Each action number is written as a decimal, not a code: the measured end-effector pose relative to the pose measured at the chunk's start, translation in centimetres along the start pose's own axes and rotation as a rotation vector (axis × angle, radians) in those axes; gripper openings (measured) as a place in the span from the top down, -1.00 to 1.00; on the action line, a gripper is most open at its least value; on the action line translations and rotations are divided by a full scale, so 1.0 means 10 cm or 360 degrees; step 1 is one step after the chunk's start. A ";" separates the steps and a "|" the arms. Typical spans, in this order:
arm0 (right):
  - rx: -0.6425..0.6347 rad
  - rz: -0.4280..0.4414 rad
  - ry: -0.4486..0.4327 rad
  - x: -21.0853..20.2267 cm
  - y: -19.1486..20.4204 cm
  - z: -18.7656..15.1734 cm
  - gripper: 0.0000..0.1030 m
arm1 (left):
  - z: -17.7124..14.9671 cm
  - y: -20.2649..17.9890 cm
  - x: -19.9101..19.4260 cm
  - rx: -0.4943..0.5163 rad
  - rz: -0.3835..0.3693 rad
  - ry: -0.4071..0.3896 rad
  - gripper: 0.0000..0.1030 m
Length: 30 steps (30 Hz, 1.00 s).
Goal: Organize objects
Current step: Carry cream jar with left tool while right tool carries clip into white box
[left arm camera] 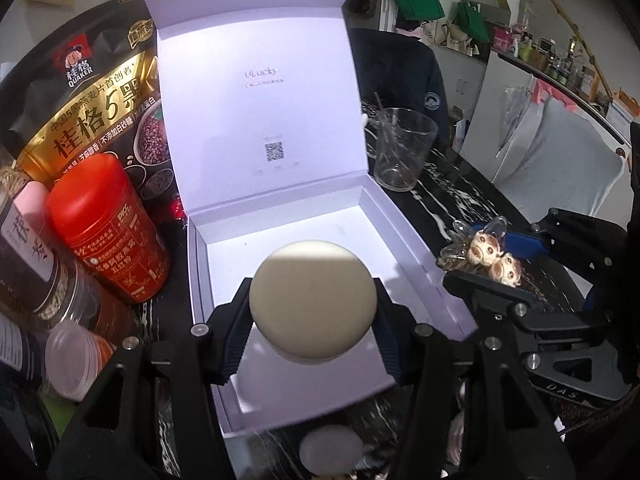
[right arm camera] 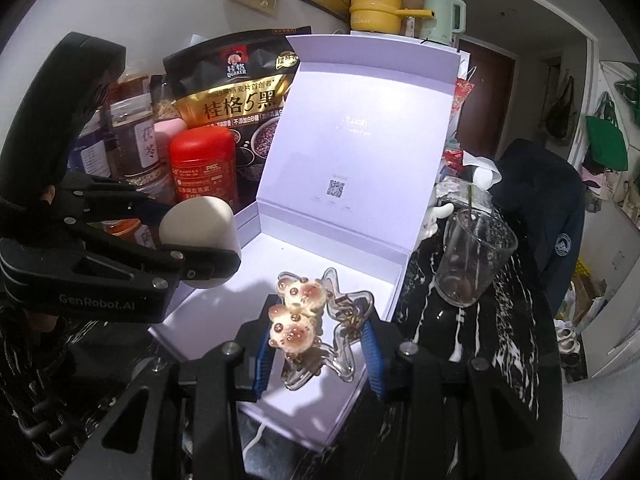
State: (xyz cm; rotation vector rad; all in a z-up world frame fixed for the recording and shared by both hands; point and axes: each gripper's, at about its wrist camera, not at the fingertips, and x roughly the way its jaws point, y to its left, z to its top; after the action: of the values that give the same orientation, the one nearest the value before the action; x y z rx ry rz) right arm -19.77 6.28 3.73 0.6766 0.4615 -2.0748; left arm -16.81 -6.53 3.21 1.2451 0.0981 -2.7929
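Over white box (left arm camera: pixel 404 240): tongs grip jar (left arm camera: pixel 313 302); charm (right arm camera: pixel 304 320).

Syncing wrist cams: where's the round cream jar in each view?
Left wrist: cream jar at lower centre, clamped in the left gripper, over the open white box.
Right wrist: cream jar at centre left, side-on, beside the box.
Shared landmark: red canister.
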 end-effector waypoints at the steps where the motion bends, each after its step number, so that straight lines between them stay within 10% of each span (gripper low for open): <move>1: -0.0002 0.0003 0.0003 0.05 -0.02 0.02 0.25 | 0.02 0.02 0.03 0.0000 0.0005 0.0003 -0.03; 30: 0.0009 0.0087 0.0174 1.10 -0.35 0.49 0.25 | 0.32 0.47 0.90 -0.0158 0.0200 0.0108 -0.03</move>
State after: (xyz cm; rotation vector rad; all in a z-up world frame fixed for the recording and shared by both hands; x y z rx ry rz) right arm -29.24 -1.43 1.02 0.8005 0.4932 -1.9954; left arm -24.68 -11.94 -1.42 1.2760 0.1550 -2.6069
